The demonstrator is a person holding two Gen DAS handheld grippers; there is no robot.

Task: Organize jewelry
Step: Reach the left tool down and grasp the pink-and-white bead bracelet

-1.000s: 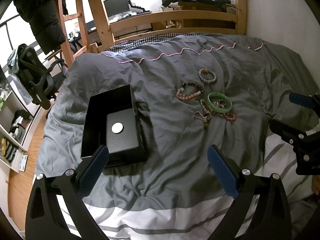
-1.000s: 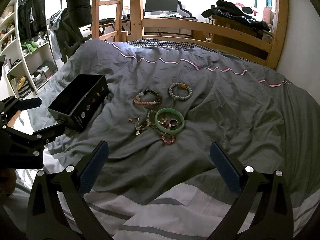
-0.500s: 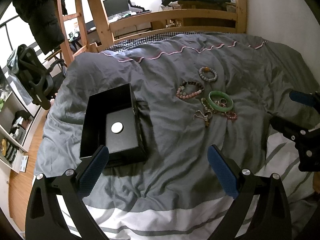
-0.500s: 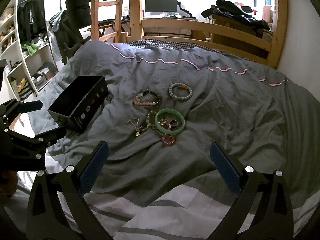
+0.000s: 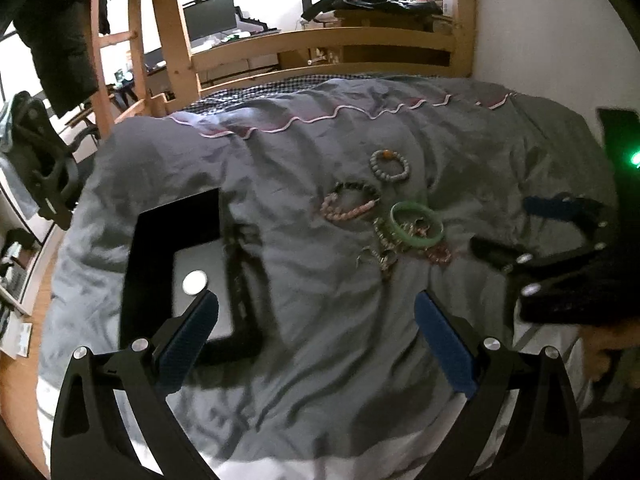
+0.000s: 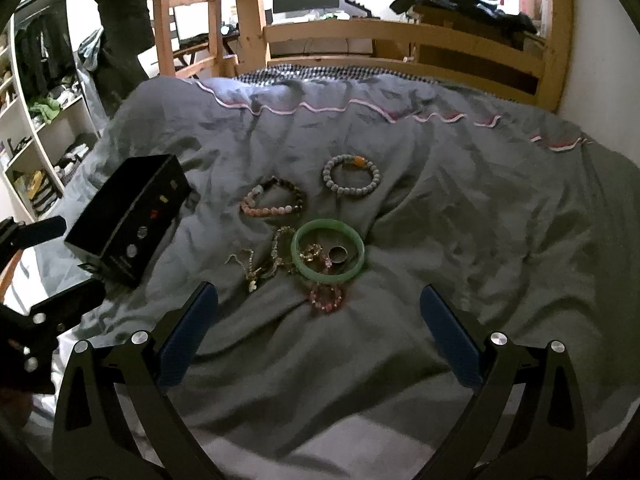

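Observation:
Jewelry lies in a loose group on the grey duvet [image 6: 460, 208]: a green bangle [image 6: 329, 249] with a ring [image 6: 338, 255] inside it, a pink bead bracelet [image 6: 326, 297] nearest me, a pink-and-dark bead bracelet [image 6: 272, 200], a grey bead bracelet [image 6: 352, 176] and tangled chains [image 6: 256, 266]. An open black box [image 5: 180, 268] with a white disc [image 5: 195, 282] inside sits to the left. My left gripper [image 5: 316, 320] is open, low beside the box. My right gripper [image 6: 318, 320] is open, just short of the pink bracelet.
A wooden bed rail [image 6: 400, 40] closes the far end, with a ladder [image 6: 188, 20] at the left. Shelves [image 6: 40, 140] stand past the bed's left edge. A white wall [image 5: 540, 32] runs along the right side. A hand [image 5: 608, 344] holds the right gripper.
Both grippers have moved forward toward the jewelry and box; the right gripper now reaches further into the left wrist view. Both stay open and nothing has been picked up.

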